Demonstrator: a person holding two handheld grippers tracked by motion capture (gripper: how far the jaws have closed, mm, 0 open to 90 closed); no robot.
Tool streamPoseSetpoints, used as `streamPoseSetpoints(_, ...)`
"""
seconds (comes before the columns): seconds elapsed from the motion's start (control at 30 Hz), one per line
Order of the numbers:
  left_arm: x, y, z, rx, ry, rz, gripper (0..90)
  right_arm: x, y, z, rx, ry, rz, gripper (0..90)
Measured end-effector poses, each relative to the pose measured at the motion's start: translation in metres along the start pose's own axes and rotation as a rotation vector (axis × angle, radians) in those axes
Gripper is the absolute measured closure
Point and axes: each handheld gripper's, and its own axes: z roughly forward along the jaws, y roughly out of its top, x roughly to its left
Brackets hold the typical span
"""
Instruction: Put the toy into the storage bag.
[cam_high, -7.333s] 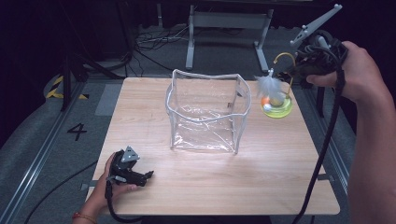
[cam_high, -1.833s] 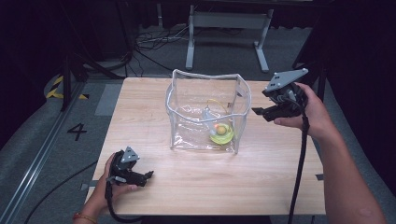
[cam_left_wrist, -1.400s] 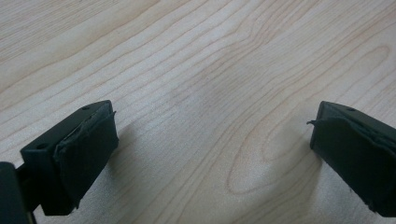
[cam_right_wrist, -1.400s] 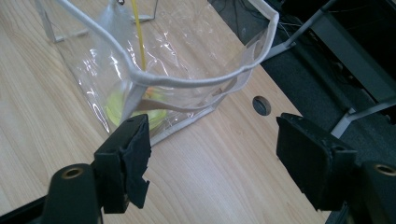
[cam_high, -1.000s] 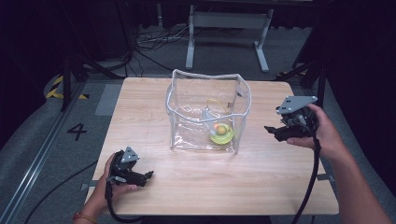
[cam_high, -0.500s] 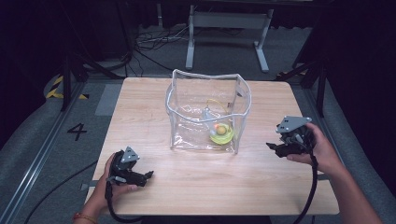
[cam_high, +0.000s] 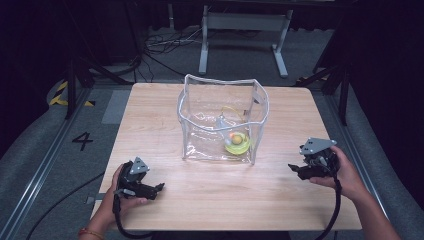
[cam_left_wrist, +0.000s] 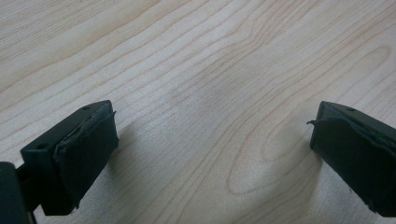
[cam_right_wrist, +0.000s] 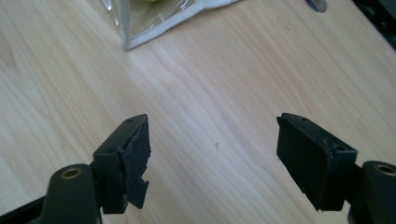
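A clear plastic bag (cam_high: 200, 112) with a white rim stands open in the middle of the wooden table (cam_high: 165, 110). Inside it, at its front right, lies a yellow-green toy (cam_high: 236, 142) with an orange ball. My right gripper (cam_high: 294, 170) is low over the table to the right of the bag, jaws wide open with only bare wood between them (cam_right_wrist: 212, 140). The bag's lower corner (cam_right_wrist: 140, 28) shows at the top of the right gripper view. My left gripper (cam_high: 157, 189) rests near the front left of the table, open over bare wood (cam_left_wrist: 210, 140).
A metal stand's legs (cam_high: 240, 30) and cables (cam_high: 160, 45) lie on the dark floor beyond the table. A floor mark "4" (cam_high: 82, 141) sits left of the table. A small hole (cam_right_wrist: 317, 4) is in the tabletop near the bag.
My right gripper has come down and toward the front right of the table, away from the bag. The toy, once held above the bag's right side, lies inside the bag. The left gripper stayed put.
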Motion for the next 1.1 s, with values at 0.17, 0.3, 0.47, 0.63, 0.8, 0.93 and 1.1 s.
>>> streamPoseSetpoints(0.17,0.0,0.0,0.0,0.0,-0.001,0.0,1.1,0.004,-0.019,0.003,-0.021,0.017,0.01,23.5)
streamPoseSetpoints(0.3,0.0,0.0,0.0,0.001,-0.001,-0.002,1.1,0.006,-0.035,0.007,-0.039,0.012,0.036,23.5)
streamPoseSetpoints(0.47,0.0,0.0,0.0,0.001,-0.001,-0.002,1.1,0.006,-0.054,0.014,-0.052,0.017,0.077,23.4)
streamPoseSetpoints(0.63,0.0,0.0,0.0,0.005,0.001,-0.005,1.1,0.005,-0.073,0.02,-0.076,0.024,0.117,22.0)
streamPoseSetpoints(0.8,0.0,0.0,0.0,0.005,0.0,-0.005,1.1,0.004,-0.091,0.022,-0.1,0.012,0.166,20.9)
streamPoseSetpoints(0.93,0.0,0.0,0.0,0.004,0.0,-0.005,1.1,0.005,-0.11,0.023,-0.133,0.002,0.227,21.0)
streamPoseSetpoints(1.1,0.0,0.0,0.0,0.003,0.002,-0.006,1.1,0.006,-0.13,0.025,-0.157,0.012,0.299,21.0)
